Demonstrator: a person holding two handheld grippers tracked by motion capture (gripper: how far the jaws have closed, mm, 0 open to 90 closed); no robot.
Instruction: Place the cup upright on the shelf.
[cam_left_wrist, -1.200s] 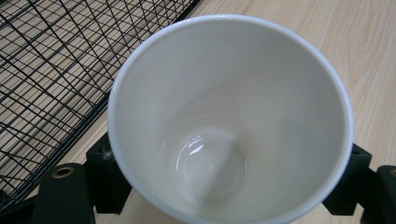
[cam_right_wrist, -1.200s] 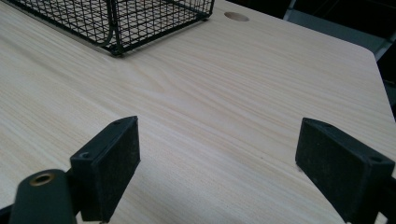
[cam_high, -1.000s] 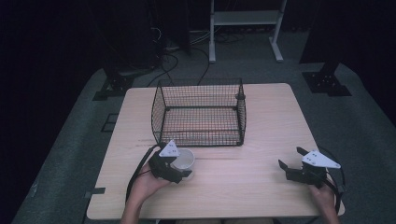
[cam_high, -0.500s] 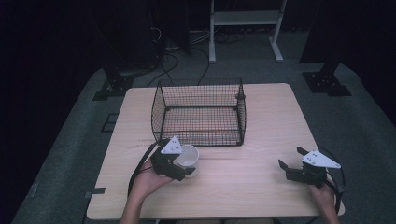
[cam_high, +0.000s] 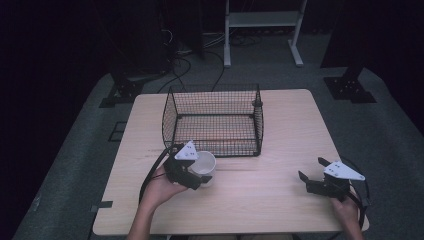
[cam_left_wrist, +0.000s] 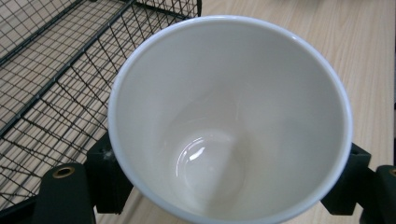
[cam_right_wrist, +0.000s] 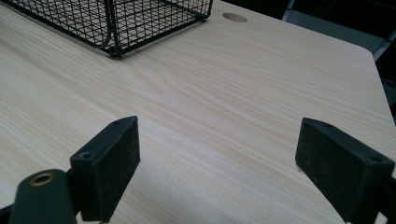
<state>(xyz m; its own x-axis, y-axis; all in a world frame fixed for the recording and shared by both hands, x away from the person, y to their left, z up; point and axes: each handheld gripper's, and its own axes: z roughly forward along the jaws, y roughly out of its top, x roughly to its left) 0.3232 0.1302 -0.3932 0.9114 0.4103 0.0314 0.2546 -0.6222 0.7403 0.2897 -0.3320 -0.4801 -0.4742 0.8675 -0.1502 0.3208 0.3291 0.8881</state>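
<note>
A white cup (cam_high: 205, 165) is held just in front of the black wire basket (cam_high: 220, 136), with my left gripper (cam_high: 196, 174) shut on its sides. In the left gripper view the empty cup (cam_left_wrist: 229, 116) faces the camera mouth-on. The black jaws press on its two sides, and the wire basket (cam_left_wrist: 51, 74) lies behind it at the left. My right gripper (cam_high: 310, 168) rests low at the table's front right. It is open, with only bare wood between its pads (cam_right_wrist: 109, 161).
The light wooden table (cam_high: 260, 200) carries the basket at its middle back. A basket corner (cam_right_wrist: 116, 21) and a round hole in the tabletop (cam_right_wrist: 235, 17) lie ahead of the right gripper. Dark stands and cables are on the floor behind.
My left gripper has risen a little with the cup and come closer to the basket's front wall. The right gripper has stayed where it was.
</note>
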